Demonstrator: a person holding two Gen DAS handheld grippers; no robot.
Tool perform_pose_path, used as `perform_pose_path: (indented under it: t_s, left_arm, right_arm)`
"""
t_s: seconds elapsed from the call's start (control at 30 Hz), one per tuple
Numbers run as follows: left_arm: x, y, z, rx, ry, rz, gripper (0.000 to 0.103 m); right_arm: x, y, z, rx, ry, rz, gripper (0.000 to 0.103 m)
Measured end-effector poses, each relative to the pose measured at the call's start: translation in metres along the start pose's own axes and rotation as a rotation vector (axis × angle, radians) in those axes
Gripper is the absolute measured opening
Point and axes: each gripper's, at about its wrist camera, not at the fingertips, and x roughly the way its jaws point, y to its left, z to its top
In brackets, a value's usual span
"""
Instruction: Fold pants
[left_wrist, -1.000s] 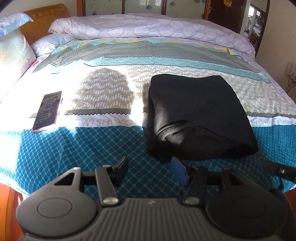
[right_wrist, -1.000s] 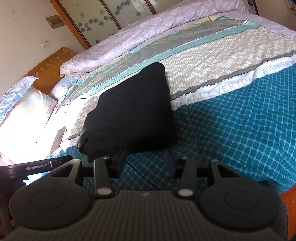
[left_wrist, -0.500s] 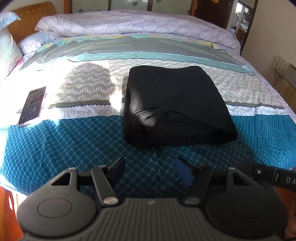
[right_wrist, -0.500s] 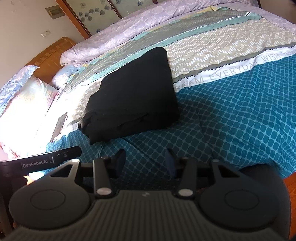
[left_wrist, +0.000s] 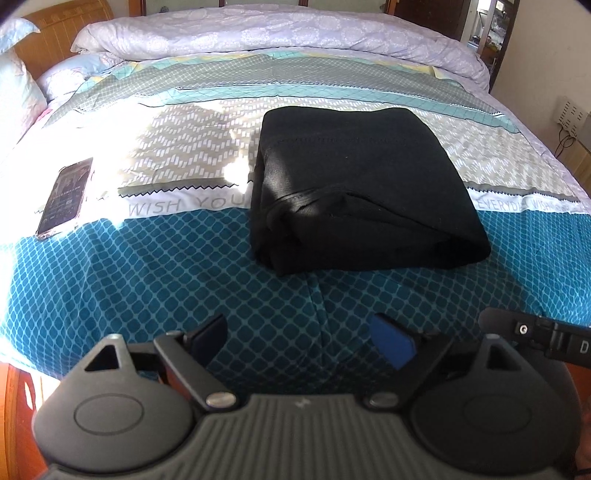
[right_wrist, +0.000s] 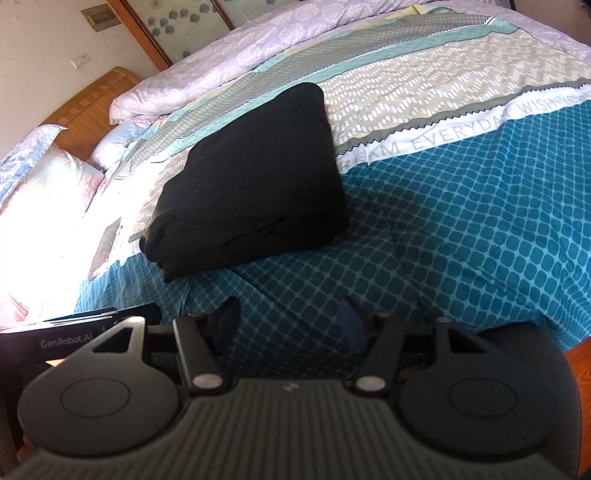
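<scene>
Black pants (left_wrist: 362, 184) folded on my bed (left_wrist: 147, 273). Left tool (left_wrist: 301, 338) and right tool (right_wrist: 291, 325) both opening, nothing between jaws.

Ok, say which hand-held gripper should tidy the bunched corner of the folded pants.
Left, probably. The left hand-held gripper, jaws opening and empty, faces the black pants' bunched corner almost head-on. The right hand-held gripper sees it off to the side.

The left gripper (left_wrist: 301, 338) points downward, its jaws opening wide with nothing between them. The right gripper (right_wrist: 290, 325) tilts down likewise, jaws opening and empty.
</scene>
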Motion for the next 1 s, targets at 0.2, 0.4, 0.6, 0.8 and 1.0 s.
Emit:
perform_pose_path:
  t_s: [0.2, 0.4, 0.6, 0.8, 1.0]
  left_arm:
    - [-0.002, 0.0, -0.005, -0.017, -0.009, 0.015, 0.1]
    - [-0.019, -0.004, -0.023, -0.045, -0.082, 0.005, 0.103]
    - [-0.026, 0.002, -0.035, -0.106, -0.069, -0.01, 0.103]
    - [-0.026, 0.001, -0.038, -0.099, -0.046, -0.013, 0.103]
    - [-0.026, -0.019, -0.04, 0.034, -0.032, -0.03, 0.103]
  right_arm:
    - [0.001, -0.002, -0.001, 0.024, -0.011, -0.045, 0.075]
    - [-0.001, 0.003, -0.003, 0.013, -0.038, -0.081, 0.08]
    - [-0.002, 0.006, -0.004, 0.002, -0.053, -0.084, 0.08]
    - [0.001, 0.007, -0.005, 0.014, -0.03, -0.082, 0.08]
    - [0.003, 0.011, -0.007, -0.014, -0.02, -0.072, 0.081]
